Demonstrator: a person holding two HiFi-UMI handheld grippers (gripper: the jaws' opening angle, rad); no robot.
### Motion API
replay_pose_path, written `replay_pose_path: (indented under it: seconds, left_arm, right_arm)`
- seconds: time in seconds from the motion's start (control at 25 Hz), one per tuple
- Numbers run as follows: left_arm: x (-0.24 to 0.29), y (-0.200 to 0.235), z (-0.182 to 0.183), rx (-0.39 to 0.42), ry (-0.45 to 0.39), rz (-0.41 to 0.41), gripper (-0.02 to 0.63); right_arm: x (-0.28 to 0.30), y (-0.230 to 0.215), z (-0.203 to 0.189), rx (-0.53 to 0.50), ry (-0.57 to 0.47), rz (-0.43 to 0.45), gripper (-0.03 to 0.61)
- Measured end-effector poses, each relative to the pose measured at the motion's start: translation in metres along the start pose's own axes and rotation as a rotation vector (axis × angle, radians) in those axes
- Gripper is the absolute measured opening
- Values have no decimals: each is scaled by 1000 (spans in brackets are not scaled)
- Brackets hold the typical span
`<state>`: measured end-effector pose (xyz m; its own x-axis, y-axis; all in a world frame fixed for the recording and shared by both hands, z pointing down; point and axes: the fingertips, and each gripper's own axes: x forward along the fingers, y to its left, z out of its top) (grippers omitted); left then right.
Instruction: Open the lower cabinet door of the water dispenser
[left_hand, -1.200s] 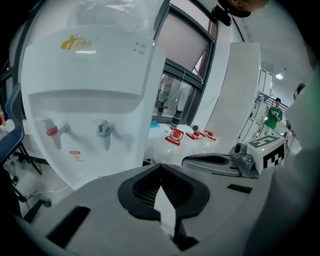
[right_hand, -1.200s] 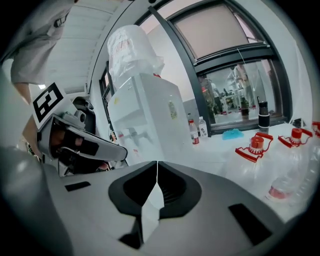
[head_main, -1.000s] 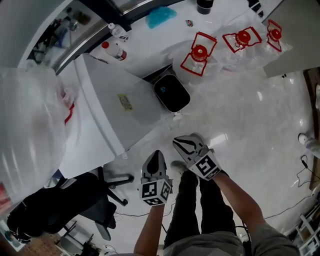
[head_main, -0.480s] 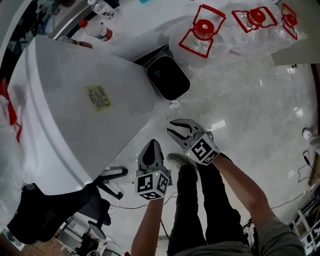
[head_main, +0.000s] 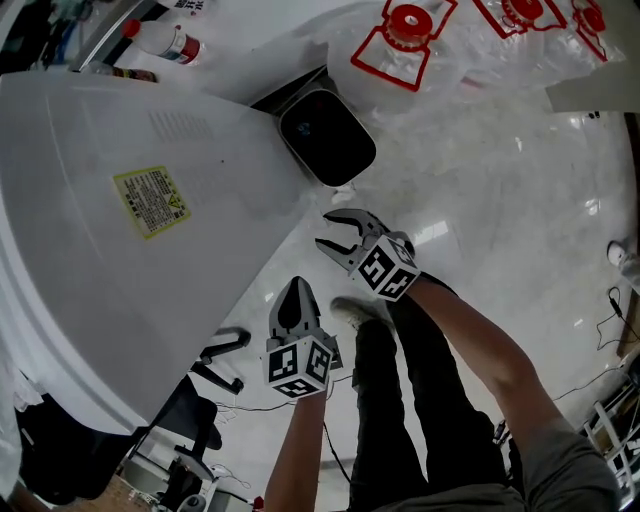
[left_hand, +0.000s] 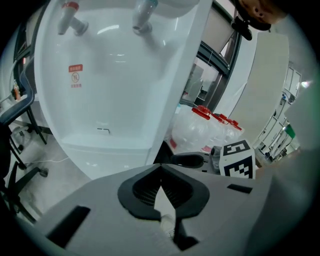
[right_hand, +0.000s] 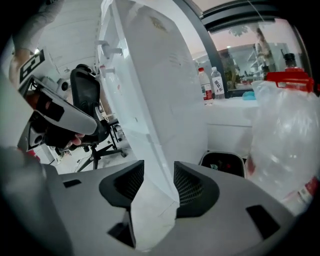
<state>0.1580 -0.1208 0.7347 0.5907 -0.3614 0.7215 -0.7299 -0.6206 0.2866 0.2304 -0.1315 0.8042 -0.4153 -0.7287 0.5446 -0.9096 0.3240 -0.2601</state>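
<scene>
Your right gripper (head_main: 325, 231) stands wide open and empty. Its jaws have just been opening, and in the right gripper view the dispenser's (right_hand: 160, 100) corner edge lines up in the gap with neither pad touching it. Your left gripper (head_main: 297, 287) is closed tight on nothing, just beside the right one and nearer your legs.

You have open floor (head_main: 500, 200) to the right of both grippers. The bin (head_main: 328, 138) sits against the dispenser beyond the right gripper, with the jugs (head_main: 405, 30) farther off. A chair (head_main: 200, 400) crowds the left side, near the dispenser's base.

From the head view you see only the dispenser's top and its labelled side, and the front is hidden. The left gripper view shows the front: two taps (left_hand: 142, 12), the recess beneath them, then a strip of the door (left_hand: 110, 160), which the gripper's own body cuts off. No handle or door edge can be made out.

The door lies ahead of the left gripper and lower, apart from it. The right gripper is near the dispenser's corner, not touching.
</scene>
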Motion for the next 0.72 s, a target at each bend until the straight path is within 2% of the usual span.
replay_pose_path:
  seconds: [0.2,0.72]
  left_arm:
    - [-3,5,-9,-16,23,19,8]
    - [-9,23,2,-57,20,63,8]
  right_arm:
    - [23,-12,-4,-58,74,19,202]
    - [55,-21,9,-221,146,104,202]
